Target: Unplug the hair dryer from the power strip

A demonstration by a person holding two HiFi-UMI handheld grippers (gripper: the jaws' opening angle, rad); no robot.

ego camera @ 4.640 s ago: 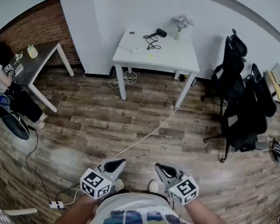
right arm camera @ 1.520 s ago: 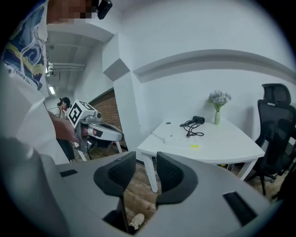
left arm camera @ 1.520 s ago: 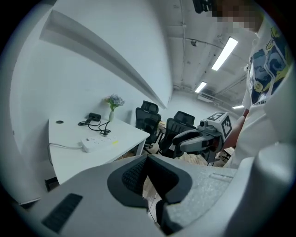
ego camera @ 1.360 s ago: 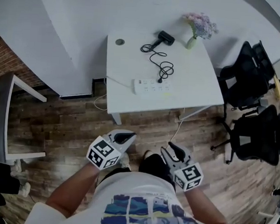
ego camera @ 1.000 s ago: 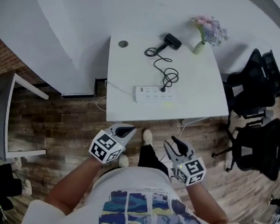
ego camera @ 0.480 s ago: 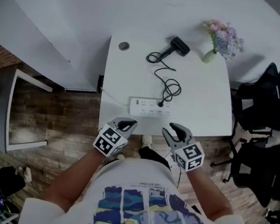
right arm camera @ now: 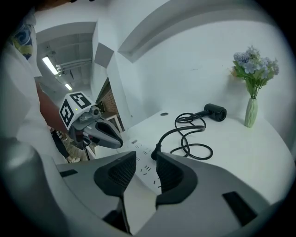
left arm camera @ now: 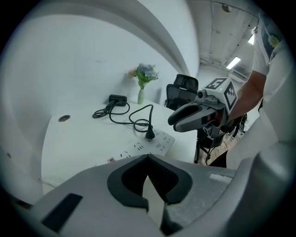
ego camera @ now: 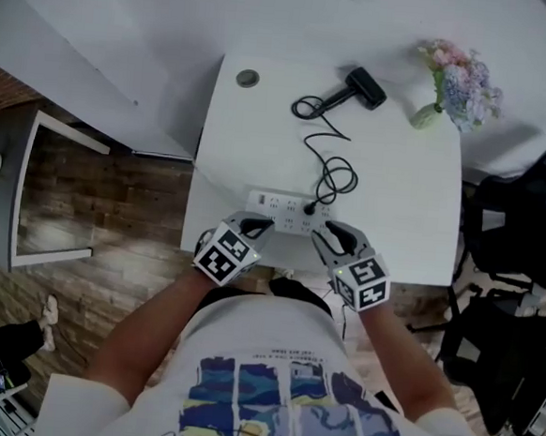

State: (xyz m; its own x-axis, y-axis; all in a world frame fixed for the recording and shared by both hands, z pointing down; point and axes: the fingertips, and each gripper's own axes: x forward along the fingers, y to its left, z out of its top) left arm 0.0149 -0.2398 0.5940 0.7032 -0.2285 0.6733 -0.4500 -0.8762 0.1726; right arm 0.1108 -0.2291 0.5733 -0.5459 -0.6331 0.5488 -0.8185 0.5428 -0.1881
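A white power strip [ego camera: 279, 205] lies near the front edge of the white table [ego camera: 405, 213]. A black plug [ego camera: 308, 209] sits in it, and its cord [ego camera: 329, 160] loops back to the black hair dryer [ego camera: 363, 86] at the far side. My left gripper [ego camera: 256, 224] is shut and hovers at the strip's near left end. My right gripper [ego camera: 329, 234] stands open just short of the plug, nothing between its pads. In the right gripper view the plug [right arm camera: 154, 152] shows just beyond my right gripper [right arm camera: 145, 159]. In the left gripper view the strip [left arm camera: 148, 143] lies ahead of my left gripper [left arm camera: 147, 158].
A vase of flowers [ego camera: 458, 81] stands at the table's far right corner. A round cable hole [ego camera: 247, 78] is at the far left. Black office chairs [ego camera: 517, 232] crowd the right side. A dark table [ego camera: 12, 192] stands to the left over wooden floor.
The person has walked up to the table. Both grippers have moved forward and down, from over the floor to the strip's near edge.
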